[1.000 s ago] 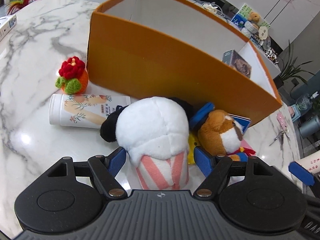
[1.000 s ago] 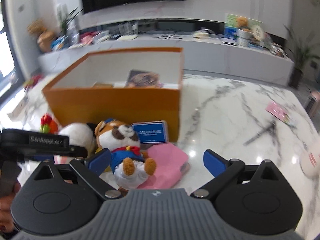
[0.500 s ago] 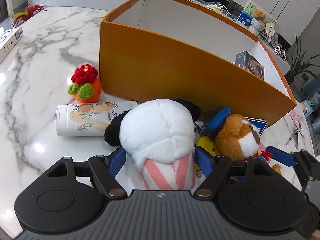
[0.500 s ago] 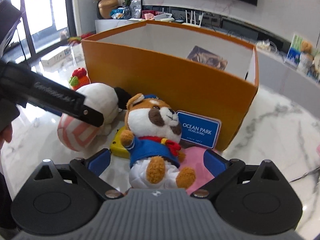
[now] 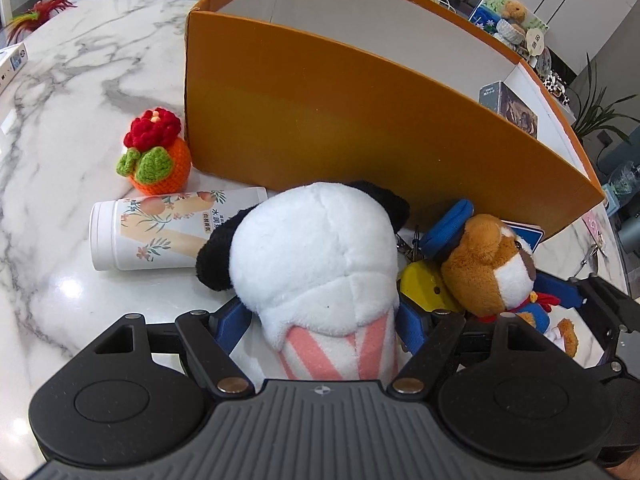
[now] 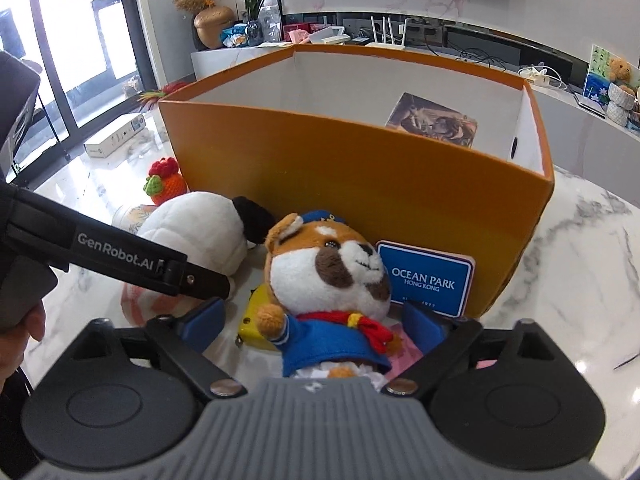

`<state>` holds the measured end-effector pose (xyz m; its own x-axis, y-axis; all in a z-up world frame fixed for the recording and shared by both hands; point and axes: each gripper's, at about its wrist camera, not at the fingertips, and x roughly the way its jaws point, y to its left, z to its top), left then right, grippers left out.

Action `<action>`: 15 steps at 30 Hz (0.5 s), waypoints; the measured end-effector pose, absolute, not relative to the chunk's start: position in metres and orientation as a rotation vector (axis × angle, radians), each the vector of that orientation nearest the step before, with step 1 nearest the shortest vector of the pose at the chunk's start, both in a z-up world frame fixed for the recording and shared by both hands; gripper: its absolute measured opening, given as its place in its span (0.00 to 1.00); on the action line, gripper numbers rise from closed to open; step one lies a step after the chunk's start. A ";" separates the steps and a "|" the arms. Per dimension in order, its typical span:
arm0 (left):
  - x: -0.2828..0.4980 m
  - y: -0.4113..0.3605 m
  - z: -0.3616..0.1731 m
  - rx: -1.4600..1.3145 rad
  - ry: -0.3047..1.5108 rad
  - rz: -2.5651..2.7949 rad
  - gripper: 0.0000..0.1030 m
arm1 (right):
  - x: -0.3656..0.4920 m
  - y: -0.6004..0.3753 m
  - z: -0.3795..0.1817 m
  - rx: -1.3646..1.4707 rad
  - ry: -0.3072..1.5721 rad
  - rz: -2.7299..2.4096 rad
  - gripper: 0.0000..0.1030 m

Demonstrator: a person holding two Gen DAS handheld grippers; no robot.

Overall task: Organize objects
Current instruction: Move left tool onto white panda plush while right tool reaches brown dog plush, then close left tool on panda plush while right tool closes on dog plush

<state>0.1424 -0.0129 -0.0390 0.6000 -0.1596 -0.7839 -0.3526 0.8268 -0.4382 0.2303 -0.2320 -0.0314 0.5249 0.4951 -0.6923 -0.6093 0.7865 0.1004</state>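
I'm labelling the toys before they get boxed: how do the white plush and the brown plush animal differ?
The white plush has black ears and a pink-striped bottom; the brown plush animal wears a blue cap, blue outfit and red scarf. The white plush lies face down, the brown one faces up. The white one looks bulkier. Both lie before the orange box.
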 end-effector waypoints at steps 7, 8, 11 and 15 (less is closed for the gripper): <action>0.143 -0.013 -0.039 -0.612 0.937 0.128 0.86 | 0.233 -0.236 -0.038 -0.157 0.796 0.634 0.81; 0.143 -0.013 -0.039 -0.610 0.937 0.129 0.86 | 0.234 -0.236 -0.038 -0.154 0.797 0.633 0.81; 0.145 -0.013 -0.039 -0.606 0.936 0.134 0.86 | 0.234 -0.238 -0.038 -0.145 0.793 0.628 0.79; 0.145 -0.016 -0.039 -0.591 0.935 0.144 0.86 | 0.235 -0.237 -0.039 -0.144 0.795 0.622 0.75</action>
